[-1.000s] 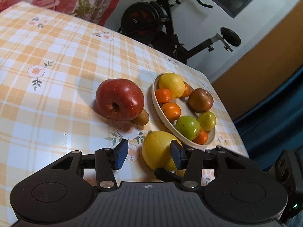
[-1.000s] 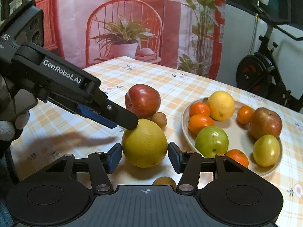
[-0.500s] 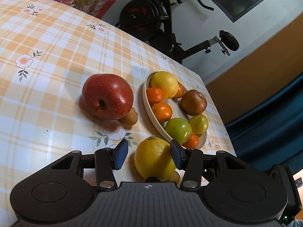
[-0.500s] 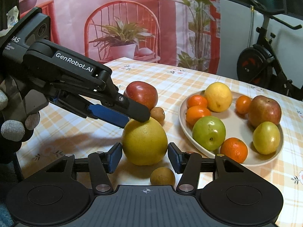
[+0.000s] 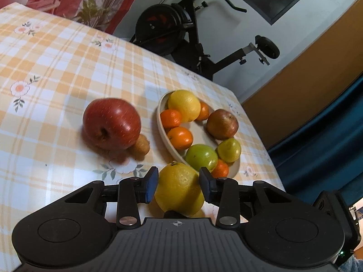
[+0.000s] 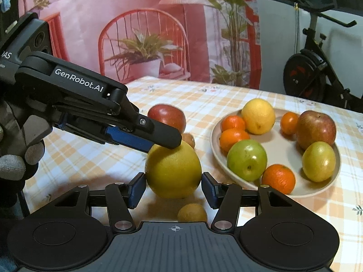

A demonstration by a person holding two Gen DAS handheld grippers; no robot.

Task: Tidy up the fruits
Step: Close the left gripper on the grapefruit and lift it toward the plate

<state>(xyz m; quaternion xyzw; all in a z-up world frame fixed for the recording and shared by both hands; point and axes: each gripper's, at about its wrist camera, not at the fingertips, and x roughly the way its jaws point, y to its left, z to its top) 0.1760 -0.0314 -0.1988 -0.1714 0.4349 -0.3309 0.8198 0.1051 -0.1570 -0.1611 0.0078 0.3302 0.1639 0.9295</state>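
Note:
A large yellow citrus fruit sits between the fingers of both grippers. My left gripper is shut on it, both pads touching its sides; in the right wrist view its fingers come in over the fruit from the left. My right gripper is open around the same fruit, pads close to its sides with small gaps. A beige plate holds several fruits: oranges, a yellow citrus, a green apple, a reddish apple. A big red apple lies on the cloth left of the plate.
A small brown fruit lies against the red apple; another lies under my right gripper. The table has an orange checked cloth. An exercise bike stands beyond the far edge. A gloved hand holds the left gripper.
My left gripper has closed in on the yellow fruit, and the fruit sits higher above the cloth. The right gripper has drawn slightly nearer and stays open.

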